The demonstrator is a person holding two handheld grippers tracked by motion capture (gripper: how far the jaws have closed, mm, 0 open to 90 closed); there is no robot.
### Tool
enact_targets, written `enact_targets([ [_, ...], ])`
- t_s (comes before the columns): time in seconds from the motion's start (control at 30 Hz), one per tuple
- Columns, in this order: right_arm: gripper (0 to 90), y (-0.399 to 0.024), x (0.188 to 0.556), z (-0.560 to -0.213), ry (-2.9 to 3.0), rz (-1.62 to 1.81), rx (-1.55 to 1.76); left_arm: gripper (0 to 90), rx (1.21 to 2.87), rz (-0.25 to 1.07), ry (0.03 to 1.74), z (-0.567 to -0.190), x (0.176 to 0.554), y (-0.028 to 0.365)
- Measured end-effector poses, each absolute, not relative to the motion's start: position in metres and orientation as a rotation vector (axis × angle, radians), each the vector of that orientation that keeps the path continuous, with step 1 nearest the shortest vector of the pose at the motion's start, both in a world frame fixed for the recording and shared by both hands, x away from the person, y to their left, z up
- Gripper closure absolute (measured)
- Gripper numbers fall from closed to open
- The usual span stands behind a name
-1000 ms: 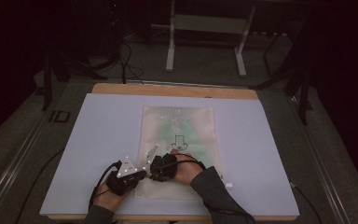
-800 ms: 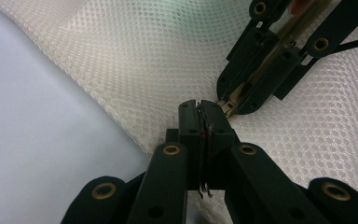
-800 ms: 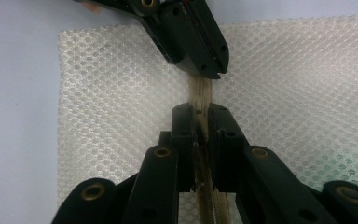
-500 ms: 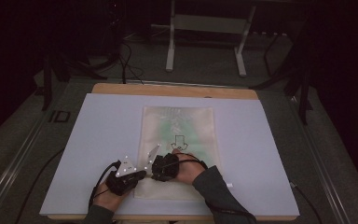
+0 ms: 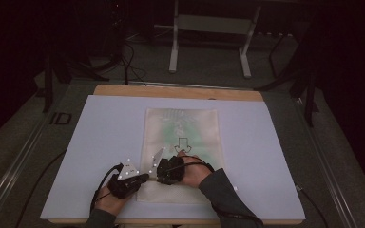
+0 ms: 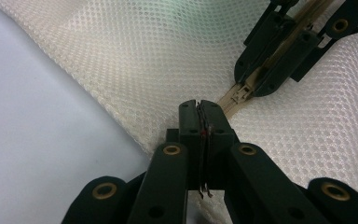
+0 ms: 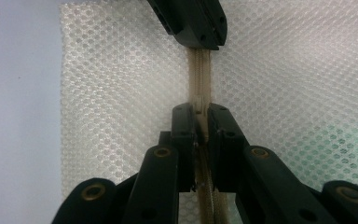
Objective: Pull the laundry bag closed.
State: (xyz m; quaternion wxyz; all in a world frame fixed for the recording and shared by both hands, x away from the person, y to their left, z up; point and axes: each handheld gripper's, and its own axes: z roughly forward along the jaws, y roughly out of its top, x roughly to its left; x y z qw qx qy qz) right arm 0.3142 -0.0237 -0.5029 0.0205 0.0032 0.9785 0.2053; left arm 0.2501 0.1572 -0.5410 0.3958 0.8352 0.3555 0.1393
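Hands (image 5: 197,173) low together; jaws pinching zipper (image 7: 200,74).

Both tools clamped shut — left tool (image 5: 145,177), right tool (image 5: 158,174).

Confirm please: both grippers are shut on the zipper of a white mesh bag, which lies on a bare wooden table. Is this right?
Not quite. The mesh bag lies on a pale sheet that covers the table, as the high view shows; wood appears only at the far edge. The rest holds: the left gripper and right gripper are shut on the zipper.

Mesh bag (image 6: 135,60) cut off; zipper (image 7: 200,70) partly hidden
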Motion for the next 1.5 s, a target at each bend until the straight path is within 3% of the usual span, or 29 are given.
enact_targets([
  [1.5,82.1,-0.039,0.315,-0.497,3.058,0.568,-0.001,88.3,2.114,0.356,0.904,-0.541,0.250,0.158],
])
